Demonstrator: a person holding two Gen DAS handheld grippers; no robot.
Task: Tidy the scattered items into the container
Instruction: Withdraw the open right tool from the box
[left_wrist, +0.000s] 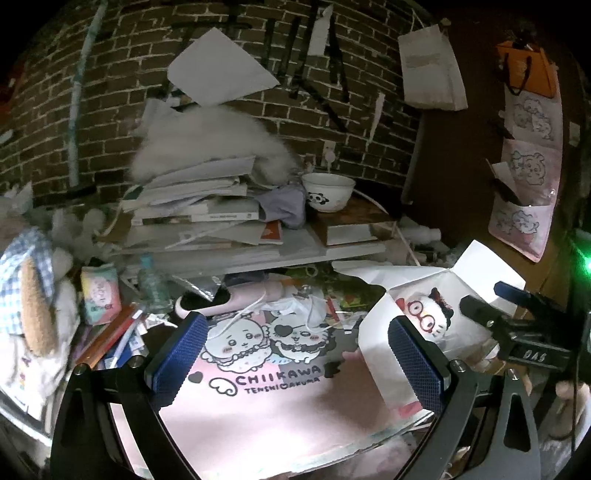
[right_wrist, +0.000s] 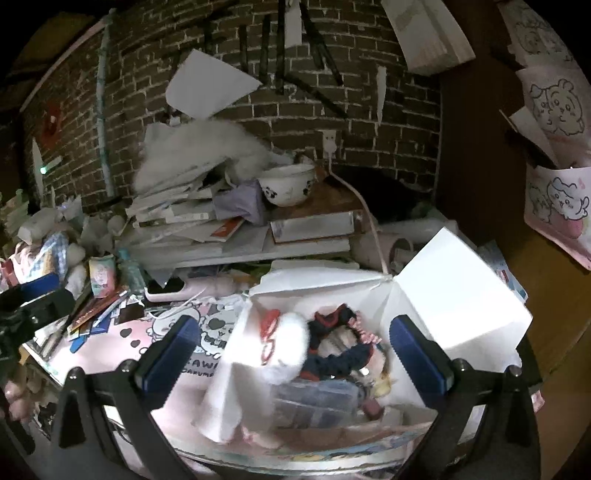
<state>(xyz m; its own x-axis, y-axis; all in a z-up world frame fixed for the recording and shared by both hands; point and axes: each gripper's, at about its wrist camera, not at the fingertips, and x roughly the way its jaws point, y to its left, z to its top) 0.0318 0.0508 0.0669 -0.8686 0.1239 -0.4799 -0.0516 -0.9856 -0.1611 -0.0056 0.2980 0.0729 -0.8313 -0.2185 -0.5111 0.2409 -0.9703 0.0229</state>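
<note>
A white cardboard box (right_wrist: 458, 295) with raised flaps stands on the pink Chiikawa mat (left_wrist: 266, 406). Inside it lie a white plush cat with red glasses (right_wrist: 288, 343), a dark knitted toy (right_wrist: 343, 354) and a clear plastic case (right_wrist: 314, 400). My right gripper (right_wrist: 295, 362) hovers open over the box with nothing between its blue pads. My left gripper (left_wrist: 295, 354) is open and empty over the mat, left of the box (left_wrist: 373, 332). The plush cat (left_wrist: 428, 317) shows in the left wrist view too, and the right gripper (left_wrist: 495, 306) enters there from the right.
Pens and pencils (left_wrist: 114, 339), a pastel pouch (left_wrist: 101, 295), a small bottle (left_wrist: 151, 280) and a pink device (left_wrist: 221, 299) lie scattered left and behind the mat. A stack of books and papers (left_wrist: 199, 214) with a panda bowl (left_wrist: 327, 192) fills the back. A plush dog (left_wrist: 33, 321) sits far left.
</note>
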